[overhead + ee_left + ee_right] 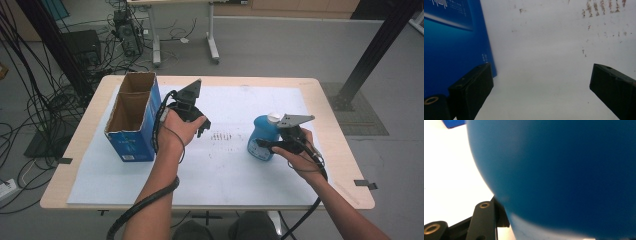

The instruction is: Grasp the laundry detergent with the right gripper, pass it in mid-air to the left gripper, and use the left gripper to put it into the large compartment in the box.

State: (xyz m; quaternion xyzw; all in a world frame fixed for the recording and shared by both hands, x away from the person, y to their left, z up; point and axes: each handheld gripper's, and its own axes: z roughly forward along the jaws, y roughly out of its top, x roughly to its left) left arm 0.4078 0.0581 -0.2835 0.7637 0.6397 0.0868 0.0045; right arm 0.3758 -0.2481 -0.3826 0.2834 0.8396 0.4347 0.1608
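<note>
A round blue bottle (262,138) with a white cap stands on the white sheet (225,172) at the right. My right gripper (268,145) is shut on its lower body from the near right side. In the right gripper view the bottle (564,170) bulges close up, with one black finger (485,217) pressed against its left edge. An open-topped blue cardboard box (132,120) stands at the left. My left gripper (201,127) hovers just to its right, pointing down at the sheet. Its jaws stand wide open around nothing in the left gripper view (541,77), with the box wall (451,45) beside the left one.
The sheet covers most of the wooden table (332,150). Faint brown marks (222,136) dot the sheet between the two hands. Cables and a computer case (127,35) lie on the floor beyond. A black post (372,50) rises at the far right.
</note>
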